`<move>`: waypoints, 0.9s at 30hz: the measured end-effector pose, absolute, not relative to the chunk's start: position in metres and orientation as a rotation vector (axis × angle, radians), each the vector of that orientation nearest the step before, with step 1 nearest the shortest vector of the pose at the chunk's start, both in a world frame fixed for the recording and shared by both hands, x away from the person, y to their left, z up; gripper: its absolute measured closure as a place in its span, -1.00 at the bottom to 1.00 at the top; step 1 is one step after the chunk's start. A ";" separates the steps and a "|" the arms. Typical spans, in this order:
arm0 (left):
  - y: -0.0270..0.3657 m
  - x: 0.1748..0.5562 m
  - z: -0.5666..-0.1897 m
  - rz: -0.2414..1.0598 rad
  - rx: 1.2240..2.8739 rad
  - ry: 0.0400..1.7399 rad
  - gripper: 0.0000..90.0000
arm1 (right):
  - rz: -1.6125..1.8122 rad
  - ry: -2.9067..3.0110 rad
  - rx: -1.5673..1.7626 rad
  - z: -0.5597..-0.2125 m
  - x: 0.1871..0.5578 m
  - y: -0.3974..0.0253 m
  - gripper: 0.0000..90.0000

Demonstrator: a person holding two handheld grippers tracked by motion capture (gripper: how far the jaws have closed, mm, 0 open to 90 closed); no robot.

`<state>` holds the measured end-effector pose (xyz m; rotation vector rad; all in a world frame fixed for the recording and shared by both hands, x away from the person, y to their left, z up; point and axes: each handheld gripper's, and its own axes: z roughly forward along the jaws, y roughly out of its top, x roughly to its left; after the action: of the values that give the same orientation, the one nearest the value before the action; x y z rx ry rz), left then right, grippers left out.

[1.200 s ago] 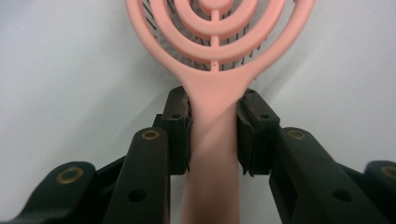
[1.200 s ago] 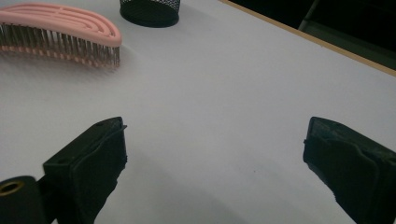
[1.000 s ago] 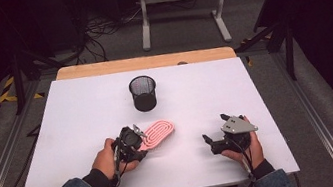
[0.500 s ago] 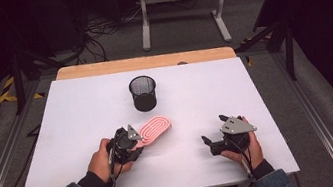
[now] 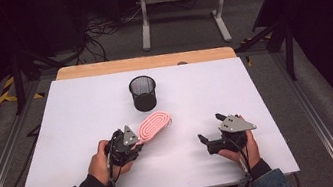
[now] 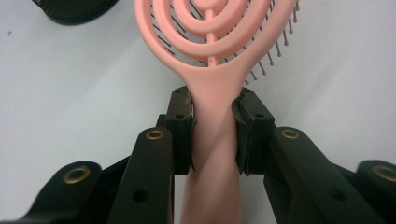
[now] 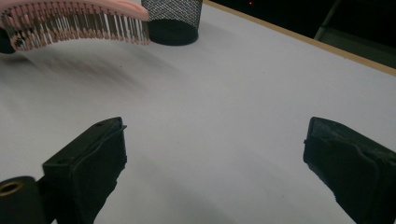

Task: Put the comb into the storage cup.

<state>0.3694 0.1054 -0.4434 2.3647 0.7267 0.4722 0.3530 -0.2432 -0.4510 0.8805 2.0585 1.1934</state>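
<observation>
Lifted since 1.0 s earlier, the 1 pink plastic vented hairbrush point(image 5: 154, 125) hung above the white worktop point(image 5: 255, 89), bristles down, its head nearer the 1 black wire-mesh cup point(image 5: 143, 93) near the far edge. The left gripper point(image 6: 212, 119) was clamped on the brush handle. The right gripper point(image 7: 215, 158) sat near the worktop's near right corner, jaws wide apart. No writing was legible.

text: none legible | labels: none | brands: none (checked every view)
</observation>
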 end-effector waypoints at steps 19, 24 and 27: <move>0.121 0.371 -0.424 0.605 2.237 0.696 0.77 | 1.461 2.018 0.897 -0.408 0.363 -0.209 -0.79; 0.121 0.379 -0.436 0.517 2.301 0.720 0.77 | 1.410 2.124 0.833 -0.416 0.366 -0.187 -0.77; 0.120 0.378 -0.435 0.491 2.336 0.705 0.77 | 1.374 2.170 0.824 -0.423 0.366 -0.182 -0.77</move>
<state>0.3785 0.1199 -0.4353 2.3358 0.7045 0.4912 0.3662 -0.1822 -0.4235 0.8239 2.1700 1.3740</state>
